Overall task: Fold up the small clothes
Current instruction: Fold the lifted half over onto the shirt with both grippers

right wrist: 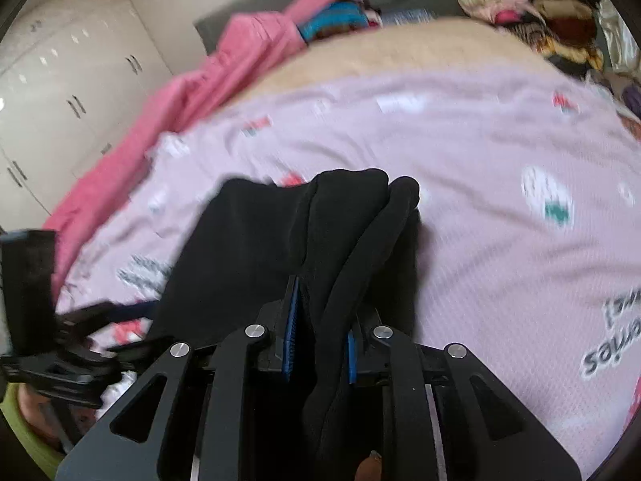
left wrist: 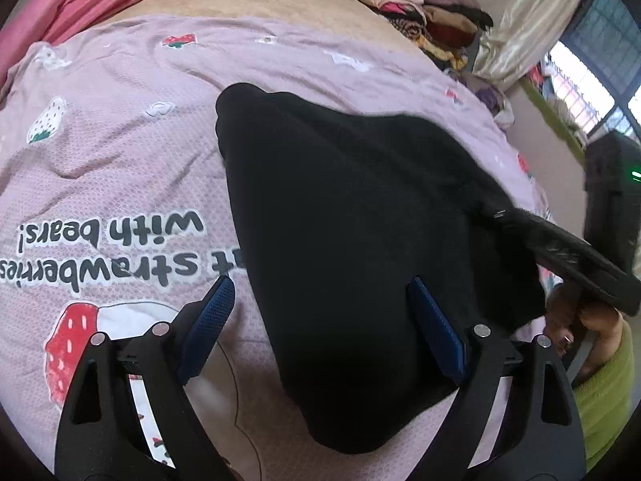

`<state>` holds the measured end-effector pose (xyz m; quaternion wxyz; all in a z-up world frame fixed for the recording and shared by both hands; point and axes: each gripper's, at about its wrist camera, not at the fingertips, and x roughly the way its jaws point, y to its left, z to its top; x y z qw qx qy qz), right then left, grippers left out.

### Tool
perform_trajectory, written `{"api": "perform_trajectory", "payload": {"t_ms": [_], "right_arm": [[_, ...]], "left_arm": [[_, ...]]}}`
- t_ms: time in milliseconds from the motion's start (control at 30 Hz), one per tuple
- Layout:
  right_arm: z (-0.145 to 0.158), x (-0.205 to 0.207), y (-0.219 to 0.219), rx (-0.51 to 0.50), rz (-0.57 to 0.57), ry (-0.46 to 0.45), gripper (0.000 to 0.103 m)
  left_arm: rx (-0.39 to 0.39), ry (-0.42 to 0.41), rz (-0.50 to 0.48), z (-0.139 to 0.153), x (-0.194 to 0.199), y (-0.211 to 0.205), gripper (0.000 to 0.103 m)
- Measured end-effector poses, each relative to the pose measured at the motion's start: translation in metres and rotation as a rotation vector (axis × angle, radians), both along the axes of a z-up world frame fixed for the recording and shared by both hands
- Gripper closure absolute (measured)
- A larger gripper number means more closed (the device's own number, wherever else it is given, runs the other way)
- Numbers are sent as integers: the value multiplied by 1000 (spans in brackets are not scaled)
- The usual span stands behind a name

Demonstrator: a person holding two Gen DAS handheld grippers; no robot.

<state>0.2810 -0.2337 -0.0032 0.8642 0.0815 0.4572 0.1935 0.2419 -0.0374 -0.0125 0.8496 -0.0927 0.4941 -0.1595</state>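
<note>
Your right gripper is pinching a bunched fold of the black fabric garment, its blue-padded fingers pressed against the cloth. The garment lies on the lilac quilted bedspread with strawberry prints, one side lifted toward that gripper. Your left gripper is spread wide above the garment's near edge, gripping nothing. Beyond the bedspread sits a pile of mixed coloured clothes.

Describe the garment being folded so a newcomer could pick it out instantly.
Find the pink strawberry-print blanket covering the bed. On its middle lies the black garment, one edge pinched in the right tool. It is the only plain black piece; the other clothes sit in colourful piles at the far edge.
</note>
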Motion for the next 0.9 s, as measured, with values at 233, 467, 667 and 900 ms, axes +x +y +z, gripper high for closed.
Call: {"api": "perform_trajectory", "payload": {"t_ms": [233, 467, 667, 900], "right_arm": [[-18, -13, -15, 21, -59, -10, 73], [-8, -32, -27, 69, -80, -17, 57], [-3, -51, -36, 139, -75, -1, 45], [-3, -66, -37, 196, -58, 10, 33]], "left_arm": [[2, 5, -7, -6, -3, -1, 21], [39, -22, -3, -2, -9, -3, 21], [33, -16, 3, -2, -10, -1, 21], [40, -18, 6, 0, -16, 3, 16]]}}
